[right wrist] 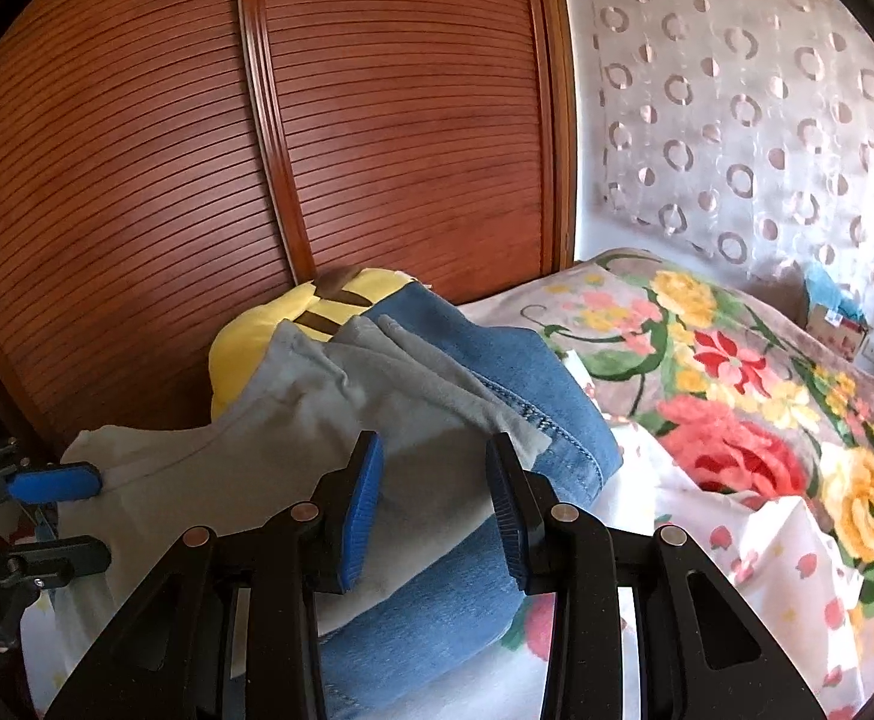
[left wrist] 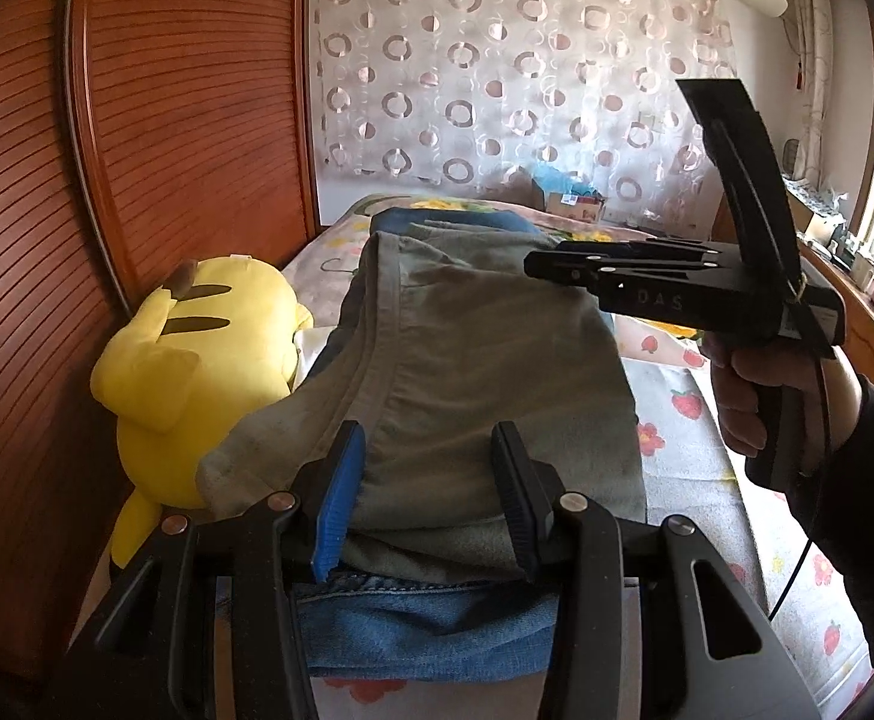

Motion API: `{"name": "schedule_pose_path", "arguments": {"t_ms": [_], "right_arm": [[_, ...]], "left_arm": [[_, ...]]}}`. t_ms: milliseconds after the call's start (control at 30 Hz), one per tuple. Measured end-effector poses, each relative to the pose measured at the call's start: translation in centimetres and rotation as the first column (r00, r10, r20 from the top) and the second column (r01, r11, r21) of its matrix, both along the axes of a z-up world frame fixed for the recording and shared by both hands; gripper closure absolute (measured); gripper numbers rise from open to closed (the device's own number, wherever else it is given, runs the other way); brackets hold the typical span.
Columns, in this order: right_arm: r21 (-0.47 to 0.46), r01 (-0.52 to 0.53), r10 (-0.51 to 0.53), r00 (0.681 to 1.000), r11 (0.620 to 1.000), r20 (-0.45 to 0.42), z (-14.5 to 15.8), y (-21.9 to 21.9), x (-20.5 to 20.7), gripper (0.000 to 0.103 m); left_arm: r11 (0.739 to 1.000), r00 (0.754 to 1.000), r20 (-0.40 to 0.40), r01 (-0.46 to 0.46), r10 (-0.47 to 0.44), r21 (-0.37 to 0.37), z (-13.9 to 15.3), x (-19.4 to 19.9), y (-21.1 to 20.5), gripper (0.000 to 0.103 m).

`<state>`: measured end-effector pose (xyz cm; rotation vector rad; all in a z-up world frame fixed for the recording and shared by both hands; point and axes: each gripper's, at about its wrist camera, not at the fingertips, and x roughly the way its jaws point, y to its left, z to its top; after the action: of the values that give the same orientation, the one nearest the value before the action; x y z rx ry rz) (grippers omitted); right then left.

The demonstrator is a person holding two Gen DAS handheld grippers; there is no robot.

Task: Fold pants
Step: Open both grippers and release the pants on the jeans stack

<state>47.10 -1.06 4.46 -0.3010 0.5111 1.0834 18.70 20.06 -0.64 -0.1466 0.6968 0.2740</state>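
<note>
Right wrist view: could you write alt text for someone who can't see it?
Folded grey pants lie on folded blue jeans on a bed, between the right gripper's parted jaws. A yellow plush toy sits behind, and a floral blanket to the right.

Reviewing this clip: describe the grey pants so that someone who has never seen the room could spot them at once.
Start at the slatted wooden wardrobe and look down to the bed beside it. A folded stack lies there next to a yellow plush toy. The grey pants are the top layer, plain dull grey, lying on blue jeans.
</note>
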Motion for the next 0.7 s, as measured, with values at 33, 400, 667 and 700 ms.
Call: {"name": "schedule_pose_path", "arguments": {"t_ms": [33,400,667,700], "right_arm": [[0.005,-0.005,0.005,1.000,1.000,0.000,-0.2,-0.3,-0.1,0.066],[0.025,-0.029,0.029,1.000,0.999,0.007,0.0,-1.9,-2.9,0.066],[0.035,-0.019,0.019,1.000,0.999,0.003,0.0,-2.9,-4.3,0.066],[0.036,-0.016,0.016,1.000,0.999,0.003,0.1,-3.0,-4.4,0.066]], "left_arm": [[1.000,1.000,0.002,-0.001,0.001,0.002,0.0,-0.1,0.0,0.058],[1.000,1.000,0.022,-0.021,0.021,0.004,0.9,-1.8,0.9,0.053],[0.998,0.999,0.027,-0.048,0.047,0.034,1.3,-3.0,1.0,0.022],[0.998,0.998,0.030,-0.056,0.054,0.038,1.4,-3.1,1.0,0.022]]}}
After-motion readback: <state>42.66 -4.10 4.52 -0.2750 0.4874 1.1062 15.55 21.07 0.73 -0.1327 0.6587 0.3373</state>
